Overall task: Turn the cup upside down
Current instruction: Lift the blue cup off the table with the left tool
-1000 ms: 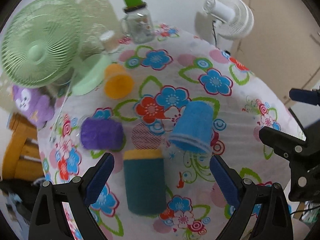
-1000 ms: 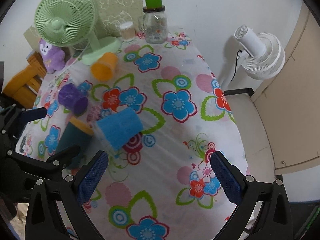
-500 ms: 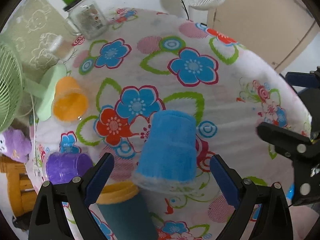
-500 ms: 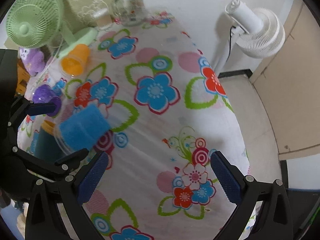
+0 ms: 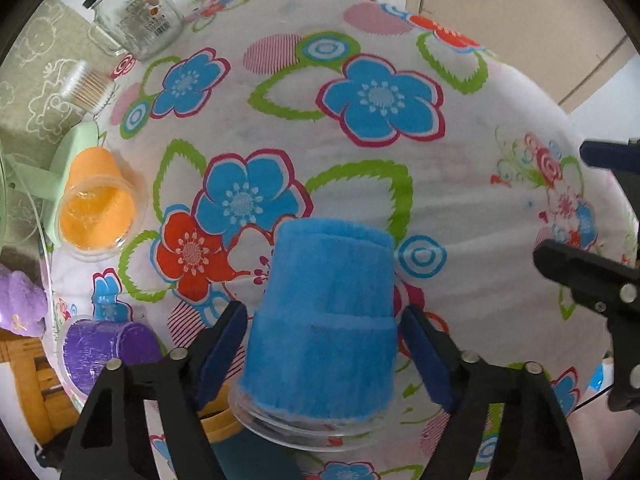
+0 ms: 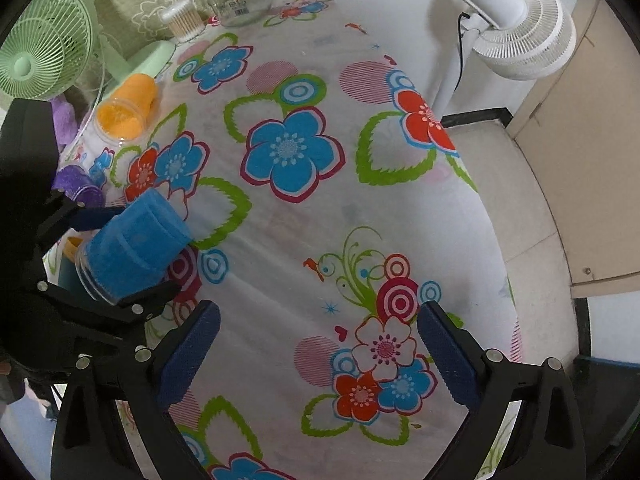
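Left gripper [image 5: 322, 354] has advanced onto blue cup [image 5: 326, 320]: cup sat ahead of fingers one second ago, now sits between them (contact not clear). Jaws have narrowed. Teal cup [image 5: 248, 456] has slid to frame bottom. Right gripper [image 6: 316, 354] has swung right, gap unchanged.

Orange cup [image 5: 96, 216] on its side, purple cup [image 5: 105, 350], glass jar [image 5: 134, 20], green fan [image 6: 42, 58], floral tablecloth [image 6: 320, 208]
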Demonstrator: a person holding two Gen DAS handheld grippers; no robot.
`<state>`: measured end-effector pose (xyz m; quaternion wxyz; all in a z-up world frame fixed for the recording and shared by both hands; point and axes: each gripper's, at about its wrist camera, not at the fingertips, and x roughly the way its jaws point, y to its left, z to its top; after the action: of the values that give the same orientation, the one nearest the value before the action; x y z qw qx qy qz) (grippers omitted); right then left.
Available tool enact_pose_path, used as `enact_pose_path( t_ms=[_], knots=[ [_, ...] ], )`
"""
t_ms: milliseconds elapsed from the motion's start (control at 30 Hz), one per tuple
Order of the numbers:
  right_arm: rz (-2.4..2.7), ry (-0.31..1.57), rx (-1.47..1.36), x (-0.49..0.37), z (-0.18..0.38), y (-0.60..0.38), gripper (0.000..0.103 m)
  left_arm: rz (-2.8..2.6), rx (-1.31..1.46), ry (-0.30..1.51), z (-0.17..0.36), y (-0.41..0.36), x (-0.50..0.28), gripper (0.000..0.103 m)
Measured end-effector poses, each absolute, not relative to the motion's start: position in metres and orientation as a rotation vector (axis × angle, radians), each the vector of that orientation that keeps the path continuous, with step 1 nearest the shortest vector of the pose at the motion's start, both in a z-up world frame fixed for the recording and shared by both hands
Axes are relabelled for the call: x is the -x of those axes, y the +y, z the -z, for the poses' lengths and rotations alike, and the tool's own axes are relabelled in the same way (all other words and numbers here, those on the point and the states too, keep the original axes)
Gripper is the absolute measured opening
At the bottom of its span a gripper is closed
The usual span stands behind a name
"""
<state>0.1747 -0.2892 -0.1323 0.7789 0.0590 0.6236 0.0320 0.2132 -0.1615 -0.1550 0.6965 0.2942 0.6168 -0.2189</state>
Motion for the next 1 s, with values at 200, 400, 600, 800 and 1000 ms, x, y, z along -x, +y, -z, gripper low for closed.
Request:
enact_pose_path(
  t_ms=[200, 400, 600, 800, 1000],
  knots=[
    [-0.080, 1.353, -0.117, -0.172, 0.134, -0.287, 0.100, 0.527, -0.686, 1.353, 0.159, -0.164, -0.203, 0.065],
    [-0.078, 1.351, -0.114, -0.161, 0.131, -0.284, 0.100, 0.566, -0.742, 1.287, 0.150, -0.169, -0.174, 0.065],
    [-0.092, 1.338, -0.112, -0.144, 0.123, -0.274, 0.100, 0.616, -0.779, 1.245, 0.133, -0.162, -0.155, 0.065],
    [-0.109, 1.336, -0.110, -0.120, 0.119, -0.262, 0.100, 0.671, -0.820, 1.229, 0.120, -0.147, -0.131, 0.065],
    [-0.107, 1.336, -0.098, -0.095, 0.119, -0.242, 0.099, 0.728, -0.866, 1.210, 0.120, -0.130, -0.113, 0.065]
  ],
)
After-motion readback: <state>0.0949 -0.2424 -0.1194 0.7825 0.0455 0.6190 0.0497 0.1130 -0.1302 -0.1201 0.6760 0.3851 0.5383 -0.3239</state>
